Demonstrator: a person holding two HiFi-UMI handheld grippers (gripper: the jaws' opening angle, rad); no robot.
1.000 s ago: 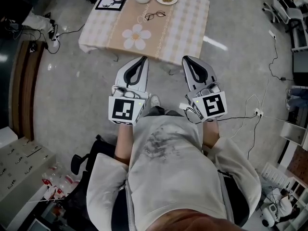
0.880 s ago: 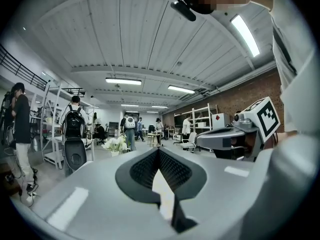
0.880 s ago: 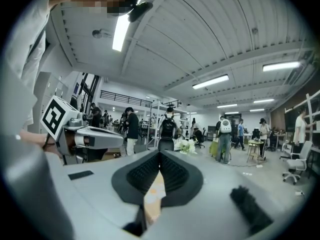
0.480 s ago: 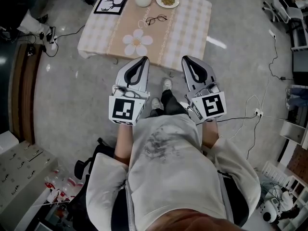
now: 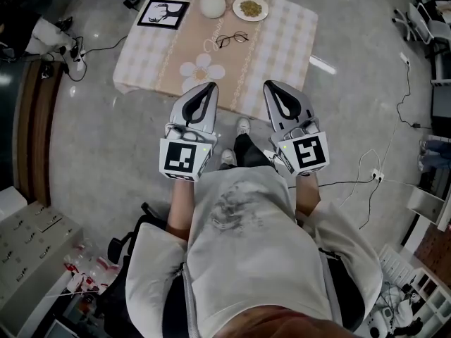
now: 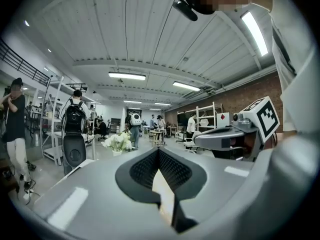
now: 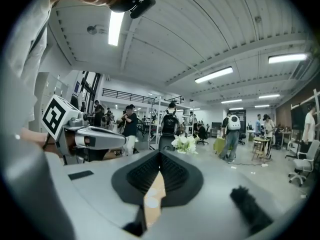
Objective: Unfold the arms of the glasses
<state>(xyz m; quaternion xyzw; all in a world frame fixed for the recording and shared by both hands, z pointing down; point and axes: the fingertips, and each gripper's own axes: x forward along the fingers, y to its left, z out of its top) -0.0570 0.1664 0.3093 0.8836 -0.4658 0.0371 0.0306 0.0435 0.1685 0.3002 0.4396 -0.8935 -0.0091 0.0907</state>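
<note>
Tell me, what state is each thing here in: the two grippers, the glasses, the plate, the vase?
left gripper: jaws shut, holding nothing.
right gripper: jaws shut, holding nothing.
glasses: lying on the table, untouched; too small to tell whether the arms are folded.
plate: flat on the table, some food on it.
vase: upright, flowers in it.

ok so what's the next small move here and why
Probably bring both grippers forward over the table toward the glasses, opening the jaws on the way. The left gripper and right gripper are both shut and empty, well short of the glasses, which lie untouched mid-table.
</note>
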